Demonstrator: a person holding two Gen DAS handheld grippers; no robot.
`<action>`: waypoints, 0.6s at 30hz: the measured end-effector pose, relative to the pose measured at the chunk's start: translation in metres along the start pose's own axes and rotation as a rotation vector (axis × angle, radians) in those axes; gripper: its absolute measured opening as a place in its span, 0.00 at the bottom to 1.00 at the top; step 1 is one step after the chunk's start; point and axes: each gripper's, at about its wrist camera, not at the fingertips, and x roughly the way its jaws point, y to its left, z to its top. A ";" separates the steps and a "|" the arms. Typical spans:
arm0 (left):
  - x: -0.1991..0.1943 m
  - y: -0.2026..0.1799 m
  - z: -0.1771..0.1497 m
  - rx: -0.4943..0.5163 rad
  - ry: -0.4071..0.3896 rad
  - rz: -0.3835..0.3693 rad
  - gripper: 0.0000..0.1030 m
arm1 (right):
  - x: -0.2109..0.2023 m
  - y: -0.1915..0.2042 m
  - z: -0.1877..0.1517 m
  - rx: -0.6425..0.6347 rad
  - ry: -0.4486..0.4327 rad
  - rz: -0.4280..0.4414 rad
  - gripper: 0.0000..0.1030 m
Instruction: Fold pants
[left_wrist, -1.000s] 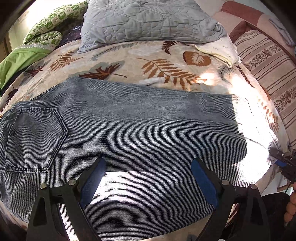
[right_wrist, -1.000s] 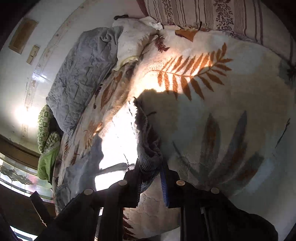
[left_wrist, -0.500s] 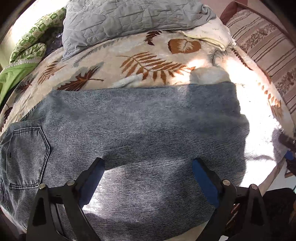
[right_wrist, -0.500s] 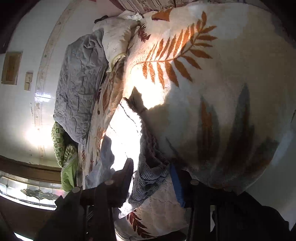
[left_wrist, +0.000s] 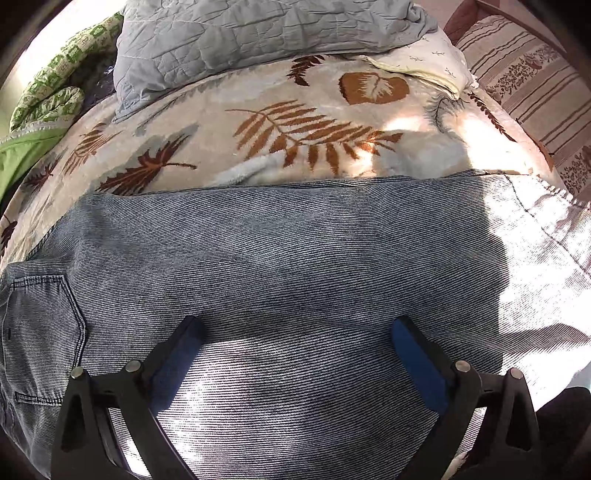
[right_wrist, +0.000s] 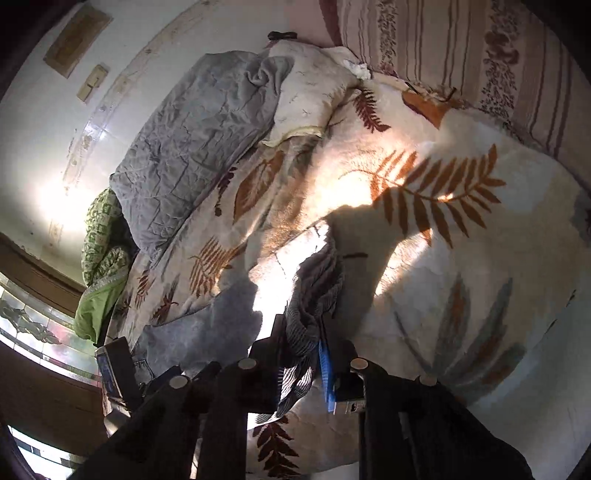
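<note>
The grey-blue denim pants (left_wrist: 280, 258) lie flat across the leaf-print blanket (left_wrist: 314, 125), back pocket (left_wrist: 37, 332) at the left, leg ends at the right in bright sun. My left gripper (left_wrist: 295, 328) is open and empty, just above the middle of the legs. My right gripper (right_wrist: 301, 325) is shut on the bunched hem of the pants (right_wrist: 317, 288) and holds it up off the blanket (right_wrist: 461, 258). The left gripper's body (right_wrist: 114, 369) shows in the right wrist view at the lower left.
A grey quilt (left_wrist: 258, 33) and a cream pillow (left_wrist: 424, 62) lie at the far side of the bed. A green patterned cloth (left_wrist: 48, 96) lies at the far left. A striped cushion (left_wrist: 535, 92) stands at the right. A white wall (right_wrist: 55, 129) stands behind.
The left gripper has slid right along the pants, so the pocket has moved to the left edge. The right gripper has closed tighter on the hem and turned with it.
</note>
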 end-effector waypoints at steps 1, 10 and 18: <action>-0.003 0.005 0.002 -0.016 0.000 -0.024 0.98 | -0.004 0.017 0.001 -0.038 -0.014 0.011 0.17; -0.075 0.131 -0.027 -0.405 -0.168 -0.160 0.90 | -0.004 0.184 -0.050 -0.421 -0.041 0.160 0.17; -0.111 0.219 -0.079 -0.542 -0.218 -0.063 0.90 | 0.124 0.237 -0.166 -0.570 0.277 0.163 0.24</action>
